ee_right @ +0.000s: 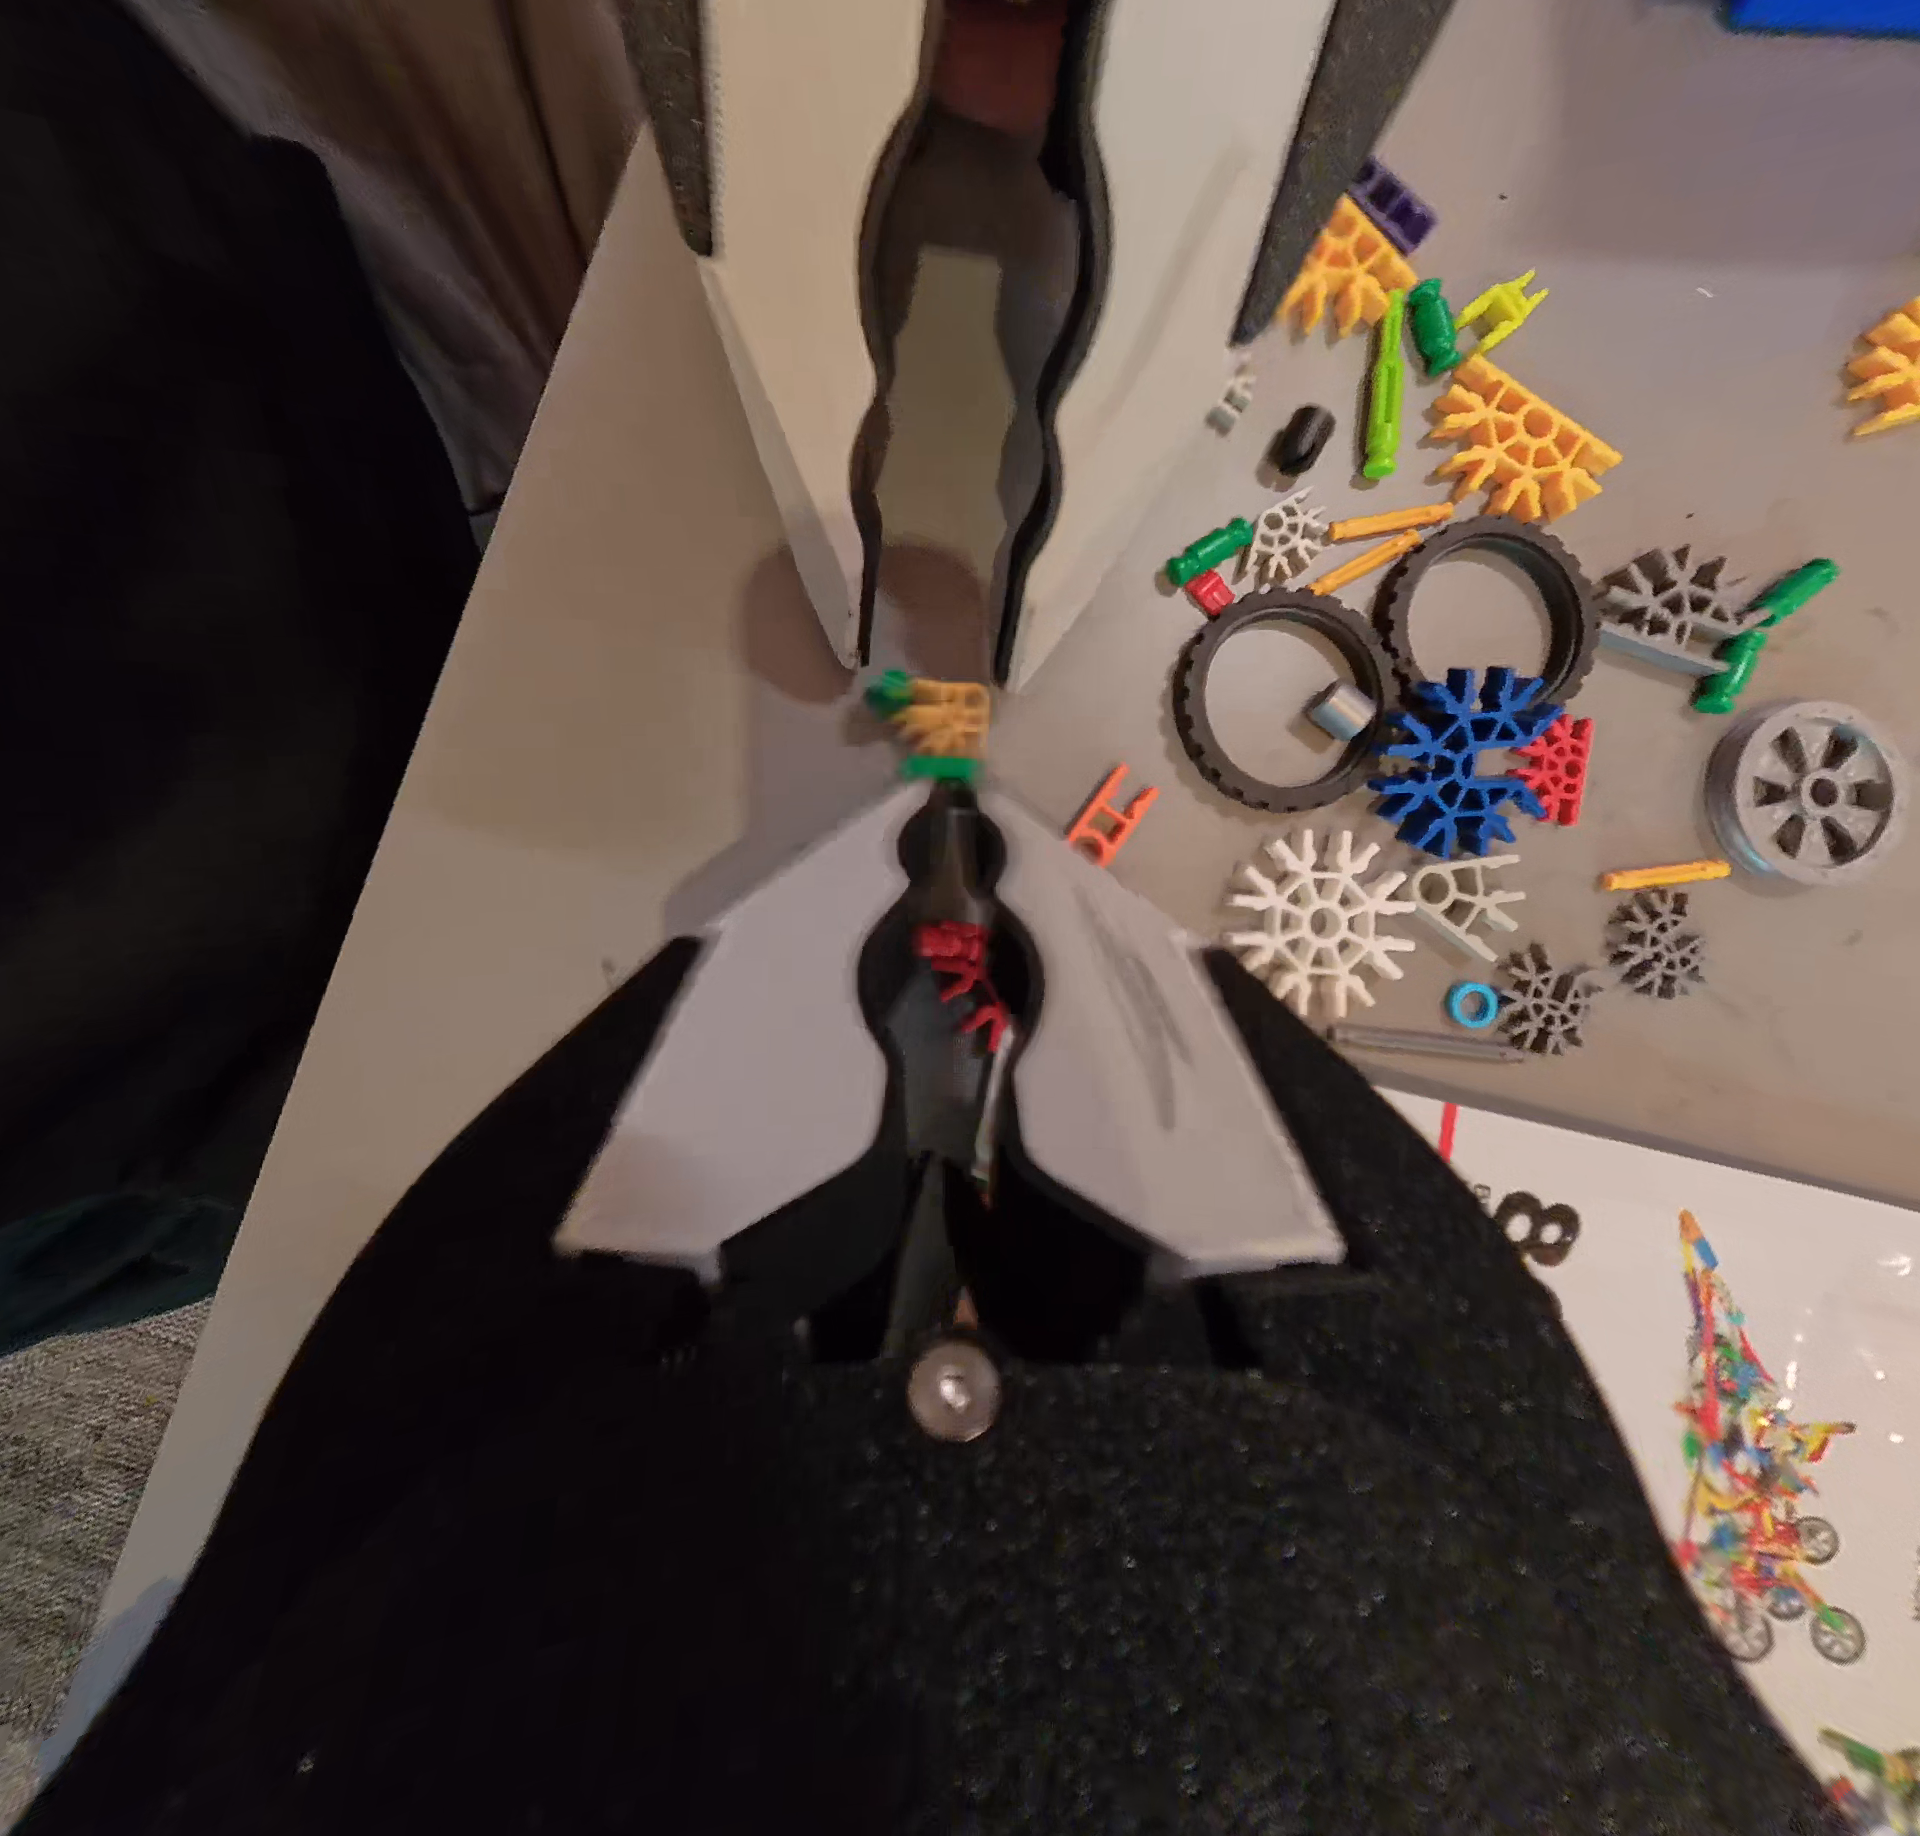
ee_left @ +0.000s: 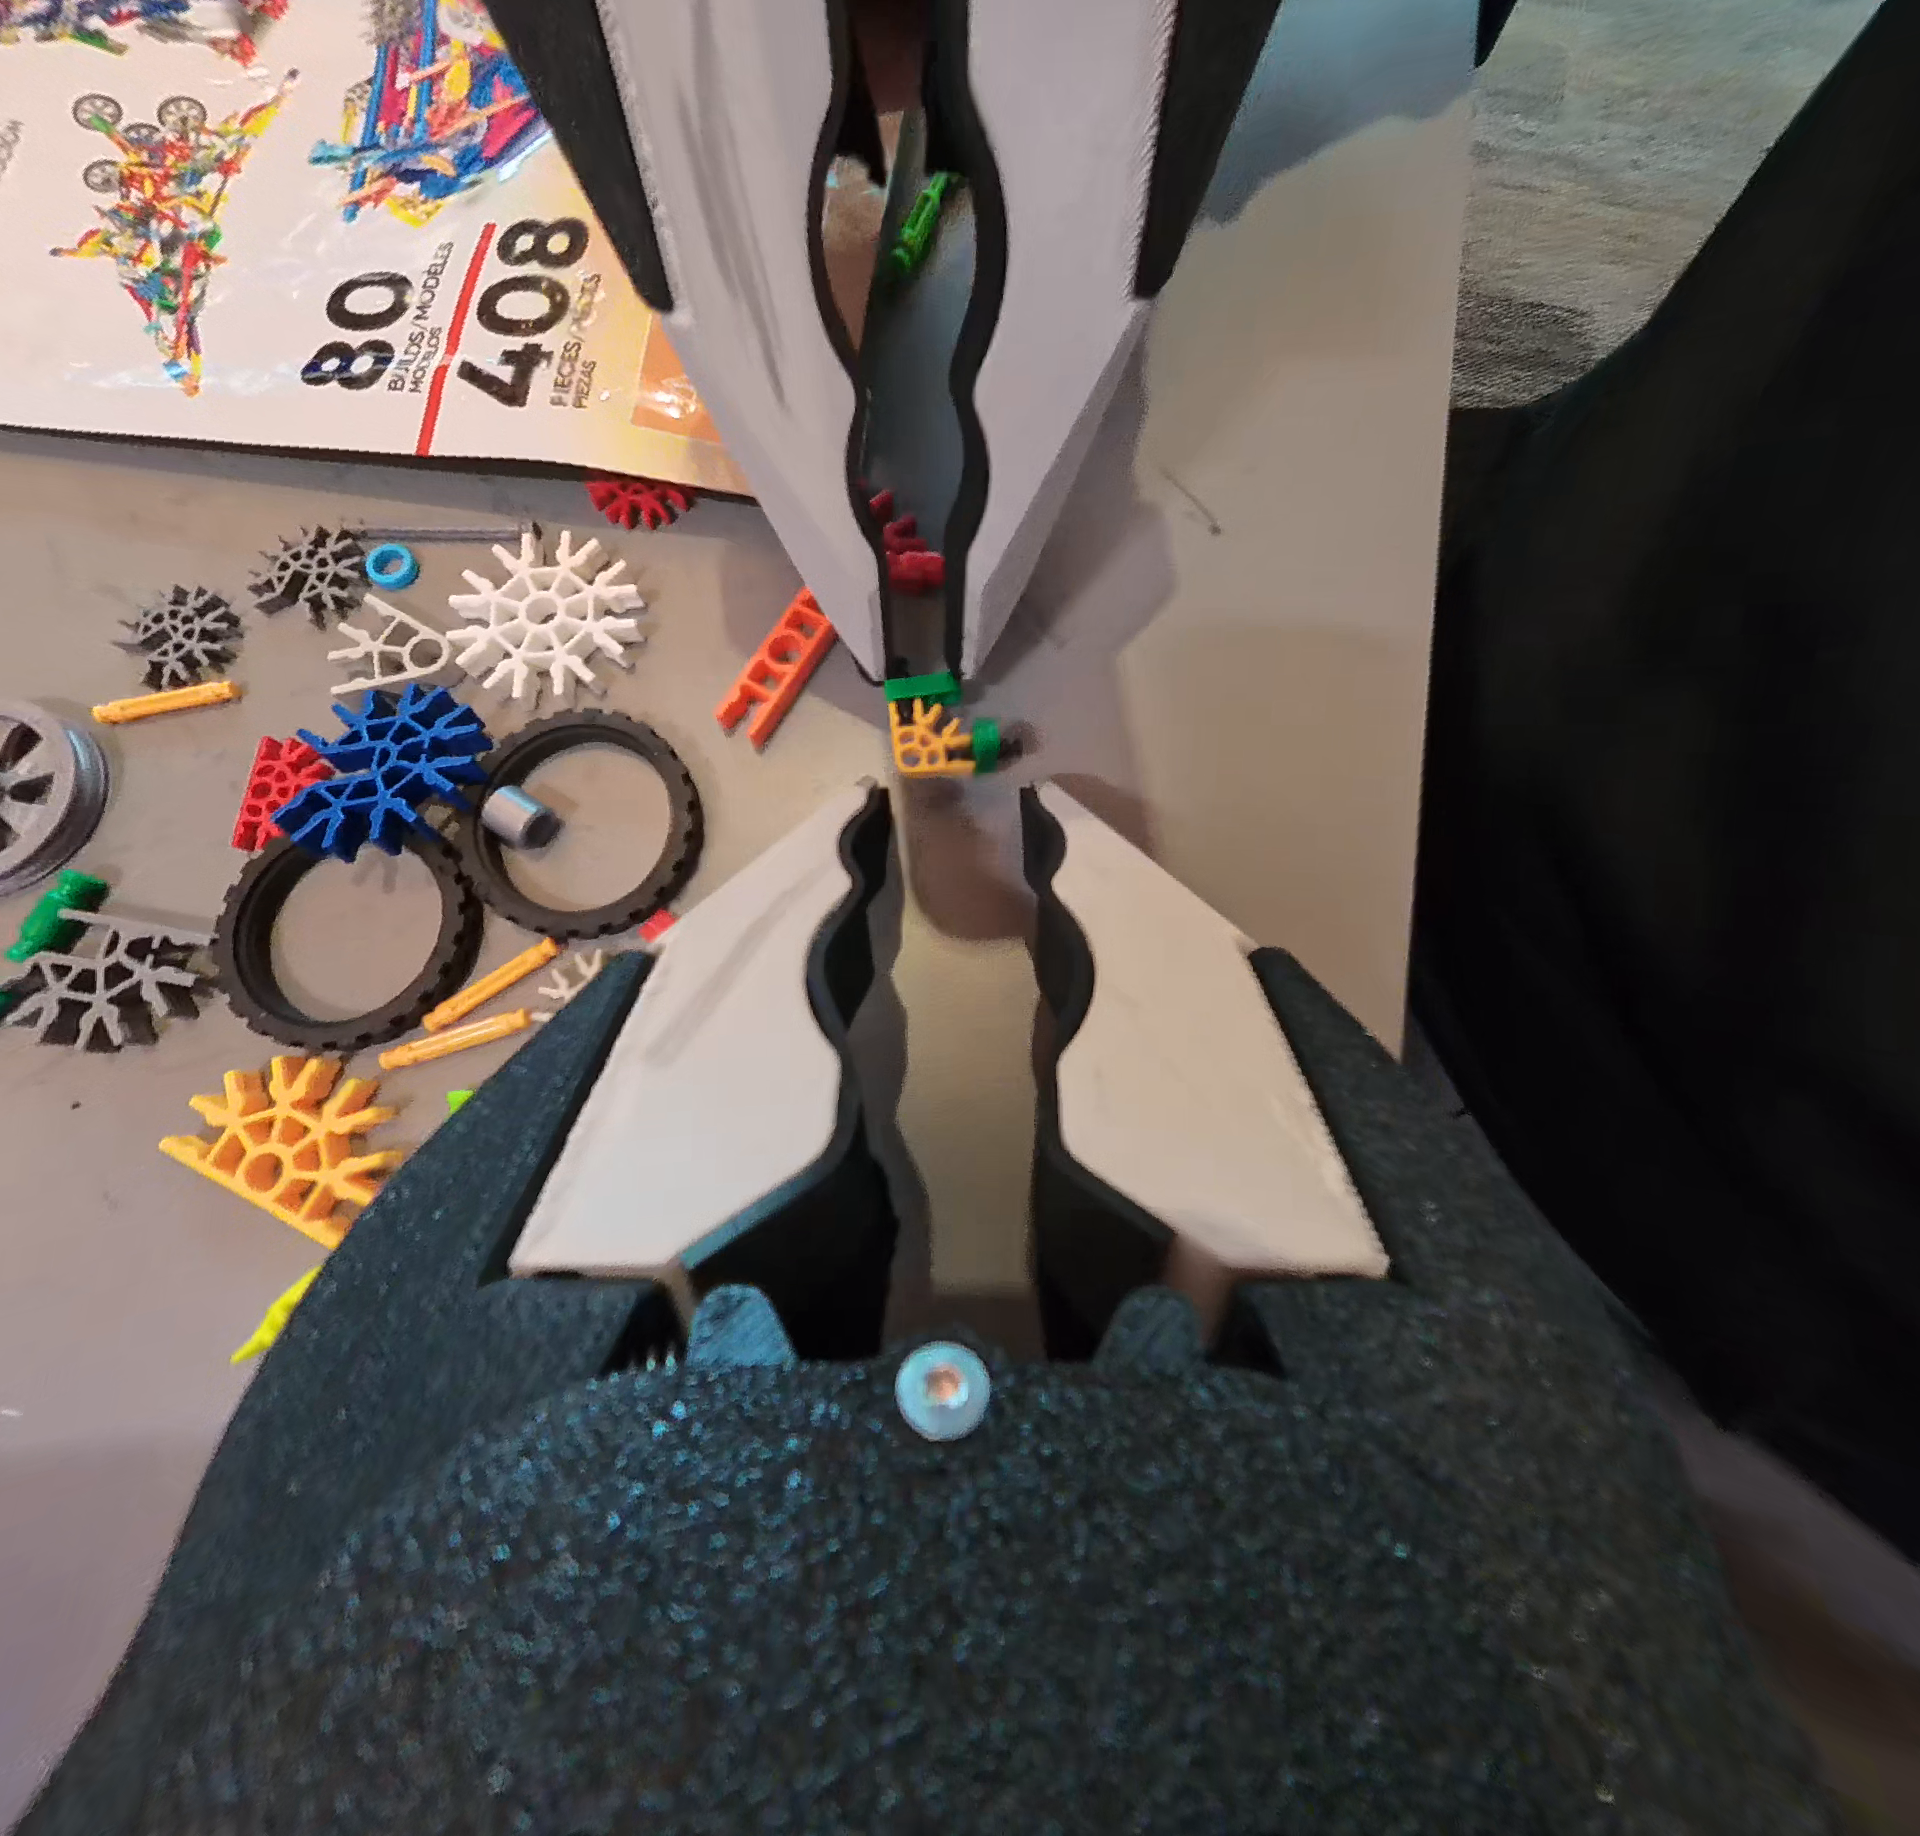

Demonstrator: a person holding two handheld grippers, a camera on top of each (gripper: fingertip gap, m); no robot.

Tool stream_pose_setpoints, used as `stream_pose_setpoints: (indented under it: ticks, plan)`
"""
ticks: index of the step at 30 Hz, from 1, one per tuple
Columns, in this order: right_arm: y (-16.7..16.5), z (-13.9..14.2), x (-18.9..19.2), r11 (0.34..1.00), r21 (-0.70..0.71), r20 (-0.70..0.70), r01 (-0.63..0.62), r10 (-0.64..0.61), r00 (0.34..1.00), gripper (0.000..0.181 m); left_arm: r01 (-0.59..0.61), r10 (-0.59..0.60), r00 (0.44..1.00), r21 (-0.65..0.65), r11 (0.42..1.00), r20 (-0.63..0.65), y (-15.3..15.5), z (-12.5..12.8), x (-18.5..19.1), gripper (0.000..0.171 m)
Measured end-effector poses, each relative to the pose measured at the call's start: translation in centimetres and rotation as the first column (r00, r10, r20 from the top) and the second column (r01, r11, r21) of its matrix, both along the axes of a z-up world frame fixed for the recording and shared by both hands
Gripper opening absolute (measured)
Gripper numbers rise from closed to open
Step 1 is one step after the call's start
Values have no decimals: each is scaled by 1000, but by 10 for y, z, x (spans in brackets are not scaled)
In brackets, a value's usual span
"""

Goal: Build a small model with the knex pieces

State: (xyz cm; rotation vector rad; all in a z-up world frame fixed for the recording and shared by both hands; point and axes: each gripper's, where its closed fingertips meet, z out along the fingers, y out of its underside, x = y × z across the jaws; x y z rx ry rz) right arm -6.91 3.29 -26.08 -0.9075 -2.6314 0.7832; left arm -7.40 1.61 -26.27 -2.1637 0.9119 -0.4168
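Observation:
My right gripper is shut on a small assembly: a green rod at its tips carries a yellow connector, and a red connector sits farther back between its fingers. In the left wrist view the right gripper comes down from the top with the green rod and yellow connector. A second green rod end sticks out of the connector's side. My left gripper is open, tips just short of the yellow connector, facing the right gripper tip to tip. It also shows in the right wrist view.
Loose pieces lie on the grey table beside the grippers: two black tyres, a blue connector, a white connector, an orange piece, a grey wheel. A printed box lies behind. The table edge is close by. The tips of both grippers are at nearly the same place.

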Motion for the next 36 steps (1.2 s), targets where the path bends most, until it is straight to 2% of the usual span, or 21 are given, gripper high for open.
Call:
stream_pose_setpoints:
  ticks: [3, 7, 15, 20, 26, 30, 36]
  plan:
    - [-2, -8, 2, 999, -14, 26, 39, -38, 999, 0, -15, 16, 999, 34, 999, -42, 0, -1, 3, 23]
    - [-1, -6, 2, 998, 0, -21, 69, -69, 997, 2, -33, 38, 995, 55, 998, -96, -3, -5, 3, 21]
    - [-1, -5, 7, 996, 23, -55, 88, -87, 995, 6, -50, 62, 994, 137, 989, -86, -2, 6, 7, 17]
    - [-2, -8, 7, 996, 29, -62, 90, -88, 994, 8, -18, 33, 992, 119, 993, -125, -1, -2, 12, 8]
    - [-2, -6, 7, 995, 19, -76, 99, -97, 992, 10, -10, 24, 993, 118, 993, -114, 0, -1, 13, 2]
    - [-2, -1, 4, 995, 47, -138, 86, -79, 987, 16, -33, 40, 997, 104, 994, -66, 2, 3, 12, 2]
    - [1, 12, -5, 983, 171, -313, 71, -15, 950, 16, -52, 43, 989, 59, 997, 140, 4, 21, 12, 2]
